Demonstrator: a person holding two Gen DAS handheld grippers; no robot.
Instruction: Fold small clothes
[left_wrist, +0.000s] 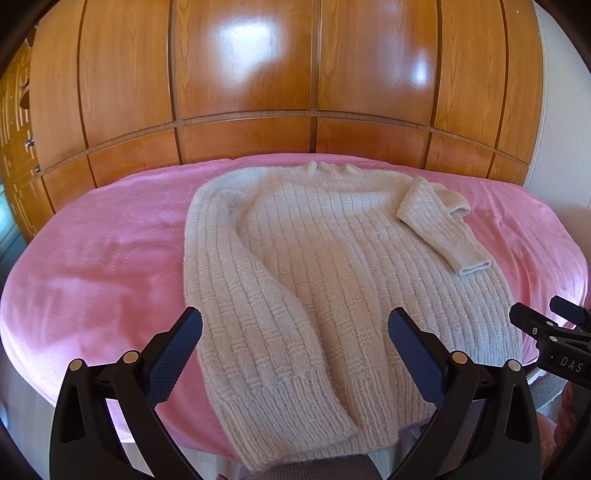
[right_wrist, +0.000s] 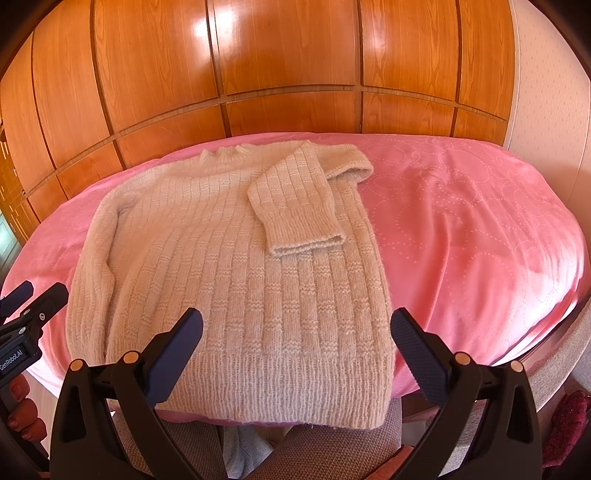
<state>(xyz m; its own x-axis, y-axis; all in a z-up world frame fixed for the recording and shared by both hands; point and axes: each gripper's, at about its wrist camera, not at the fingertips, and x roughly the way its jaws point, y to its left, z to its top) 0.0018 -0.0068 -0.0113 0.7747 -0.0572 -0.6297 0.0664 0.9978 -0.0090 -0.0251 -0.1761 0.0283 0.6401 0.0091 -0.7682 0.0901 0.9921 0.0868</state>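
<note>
My left gripper (left_wrist: 294, 325) hangs over the near edge of the bed, jaws spread wide and holding nothing, its blue-padded fingers (left_wrist: 173, 354) straddling the hem end of the long left sleeve (left_wrist: 236, 295). My right gripper (right_wrist: 296, 326) sits the same way, wide and empty, above the ribbed hem at the sweater's near right corner; from the left wrist view I see only its black tip (left_wrist: 543, 325) just beside the hem. I judge I am hovering here because the hem is the easiest edge to pinch for the next fold.

The cream ribbed knit sweater (right_wrist: 236, 280) lies flat, front up, on the pink quilted bedspread (right_wrist: 461, 229), hem draped slightly over the near edge, collar (right_wrist: 225, 152) toward the far edge. Its right sleeve (right_wrist: 295, 199) is already folded in across the chest, cuff pointing toward me, which narrows that side. The left sleeve runs straight down alongside the body, not yet folded. Beyond the far edge stands a glossy orange-brown panelled wooden wardrobe (right_wrist: 288, 55).
</note>
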